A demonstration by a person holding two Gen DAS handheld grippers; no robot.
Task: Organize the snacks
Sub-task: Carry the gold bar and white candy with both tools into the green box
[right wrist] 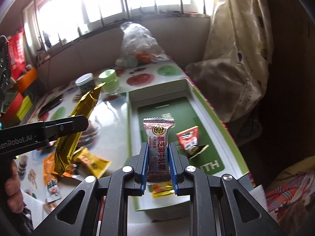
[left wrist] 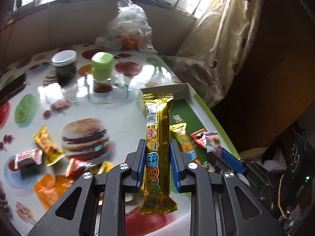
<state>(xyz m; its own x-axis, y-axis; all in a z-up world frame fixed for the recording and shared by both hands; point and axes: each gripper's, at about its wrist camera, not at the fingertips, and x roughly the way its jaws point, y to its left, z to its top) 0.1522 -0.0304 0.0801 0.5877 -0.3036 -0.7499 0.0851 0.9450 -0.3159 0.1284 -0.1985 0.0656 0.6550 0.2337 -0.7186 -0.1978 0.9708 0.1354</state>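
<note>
My left gripper (left wrist: 157, 147) is shut on a long gold snack bar (left wrist: 157, 137) and holds it upright above the table, just left of the green-and-white box (left wrist: 204, 108). The bar also shows in the right wrist view (right wrist: 78, 122), held by the left gripper (right wrist: 78, 125). My right gripper (right wrist: 157, 147) is shut on a white sesame candy (right wrist: 158, 137) above the box (right wrist: 196, 94). In the box lie a red packet (right wrist: 188, 137) and a yellow candy (right wrist: 163, 191). The right gripper shows at the box's near end (left wrist: 228, 157).
Loose snacks lie on the fruit-print table: a gold packet (left wrist: 46, 145), a pink-white candy (left wrist: 28, 157), a red packet (left wrist: 75, 167), an orange packet (left wrist: 49, 188). A dark jar (left wrist: 64, 66), a green-lidded jar (left wrist: 102, 66) and a plastic bag (left wrist: 130, 25) stand farther back. A curtain (left wrist: 220, 39) hangs on the right.
</note>
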